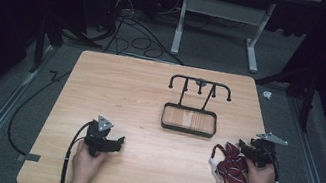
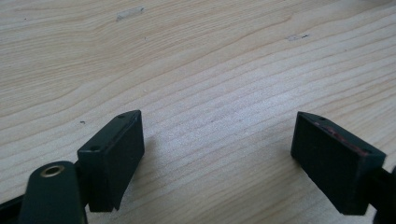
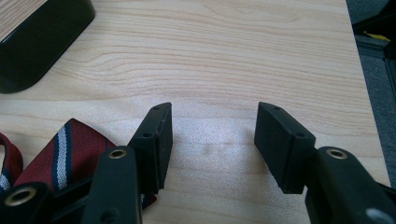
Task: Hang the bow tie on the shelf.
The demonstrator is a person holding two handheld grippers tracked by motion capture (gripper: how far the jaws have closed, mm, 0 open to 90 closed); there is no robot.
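Note:
A dark red striped tie (image 1: 229,166) lies crumpled near the table's front right; its red, white and navy stripes (image 3: 60,156) show at the lower left of the right gripper view. My right gripper (image 1: 244,146) rests just right of the tie, open over bare wood (image 3: 212,140), holding nothing. A black rack with a wood-floored tray and a hooked bar (image 1: 190,119) stands at the table's middle back; its corner (image 3: 37,42) appears top left in the right gripper view. My left gripper (image 1: 117,141) lies at the front left, open (image 2: 217,158), nothing between its jaws.
The wooden table (image 1: 143,134) has grey carpet around it. Cables (image 1: 130,35) run on the floor behind, beside a white desk frame (image 1: 223,26). The table's right edge (image 3: 364,93) lies close to my right gripper.

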